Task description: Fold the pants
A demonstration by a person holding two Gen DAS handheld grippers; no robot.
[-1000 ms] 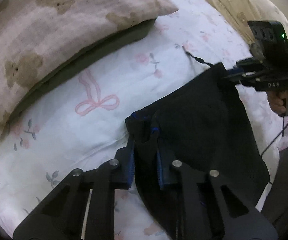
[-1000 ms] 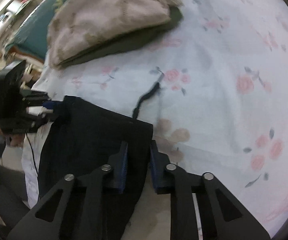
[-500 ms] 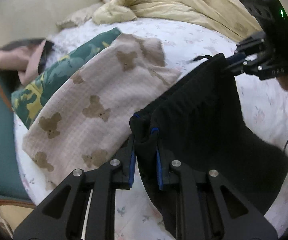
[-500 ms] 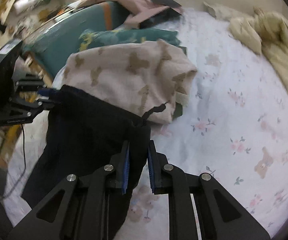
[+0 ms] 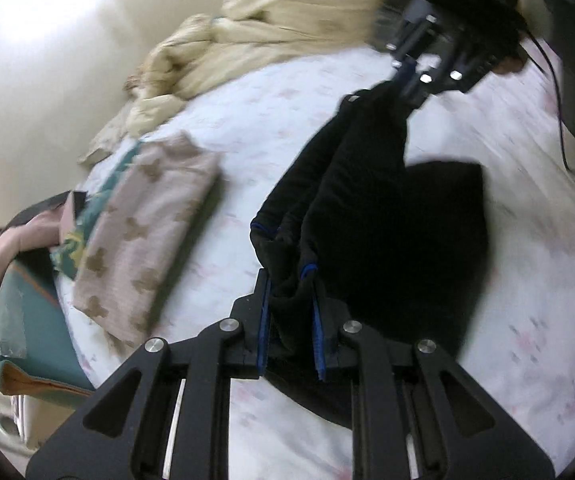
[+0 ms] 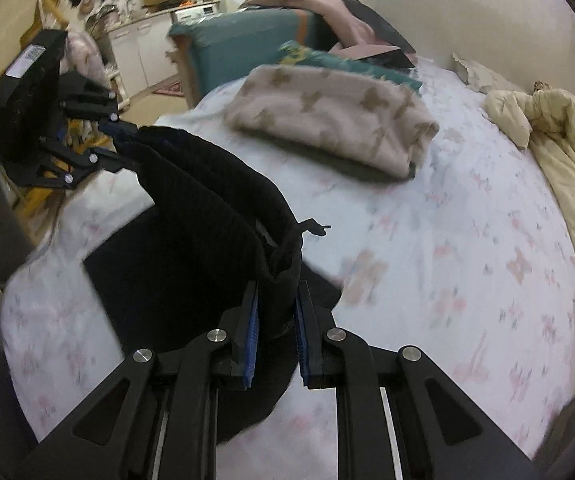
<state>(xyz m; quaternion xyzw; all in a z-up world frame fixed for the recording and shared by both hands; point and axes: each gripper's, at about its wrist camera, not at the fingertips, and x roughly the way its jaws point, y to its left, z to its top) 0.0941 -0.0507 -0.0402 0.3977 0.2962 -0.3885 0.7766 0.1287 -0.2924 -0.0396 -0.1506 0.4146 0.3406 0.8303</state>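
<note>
The black pants point(image 5: 387, 216) hang in the air above the bed, held by the waistband at two corners. My left gripper point(image 5: 289, 312) is shut on one waistband corner. My right gripper point(image 6: 275, 320) is shut on the other corner, where a black drawstring point(image 6: 307, 226) sticks out. The waistband sags between the two grippers. The legs point(image 6: 159, 264) drape down onto the floral sheet. Each gripper shows in the other's view: the right one point(image 5: 411, 80) at the top, the left one point(image 6: 123, 136) at the left.
A folded beige bear-print blanket point(image 6: 327, 116) lies on the white floral bed sheet point(image 6: 467, 240) beyond the pants, over green fabric point(image 6: 347, 64). A cream duvet point(image 6: 559, 128) is bunched at the bed's far side. A teal cushion point(image 6: 239, 48) and a kitchen are behind.
Both grippers have lifted the pants by the waistband from flat on the sheet to well above the bed. The legs now trail down onto the sheet.
</note>
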